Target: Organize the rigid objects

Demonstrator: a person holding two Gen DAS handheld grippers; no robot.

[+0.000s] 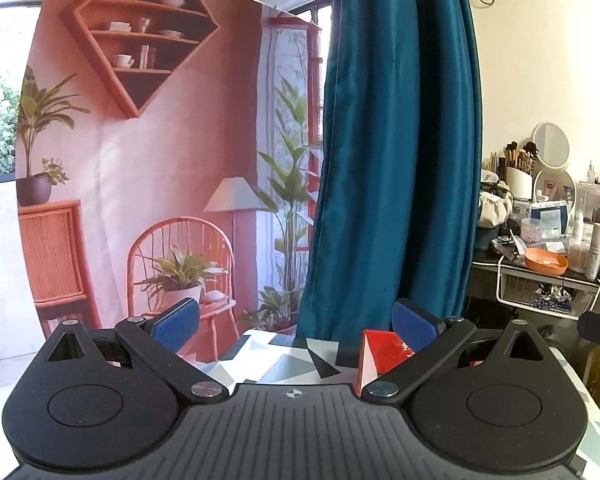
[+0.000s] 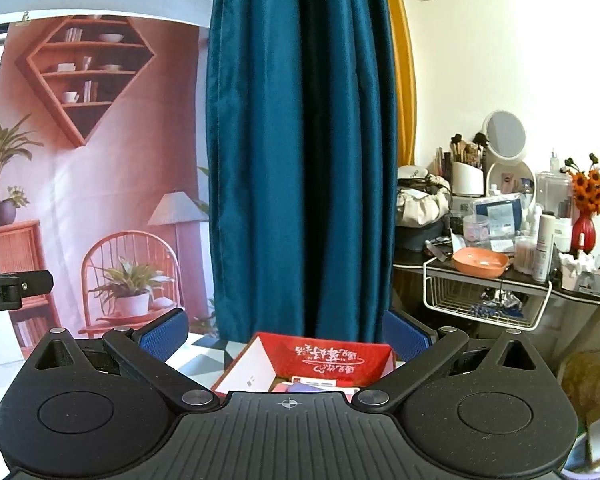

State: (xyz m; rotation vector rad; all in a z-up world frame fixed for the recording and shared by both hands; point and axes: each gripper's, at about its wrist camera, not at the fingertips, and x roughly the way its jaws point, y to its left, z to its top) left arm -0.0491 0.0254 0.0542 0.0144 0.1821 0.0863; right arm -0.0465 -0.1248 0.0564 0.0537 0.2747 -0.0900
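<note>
Right wrist view: my right gripper (image 2: pixel 284 334), spread wide and empty, has the red box (image 2: pixel 320 360) dead ahead at twelve o'clock, so I judge it nearer than the left gripper (image 1: pixel 296 322), also wide, box at two o'clock.

teal curtain (image 1: pixel 396 152) beside cluttered vanity (image 2: pixel 500 276)

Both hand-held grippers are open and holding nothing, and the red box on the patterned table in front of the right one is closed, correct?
Not quite. The red box is open: the right wrist view shows its raised flap and items inside. The rest holds: the left hand-held gripper and right hand-held gripper are open and holding nothing.
</note>
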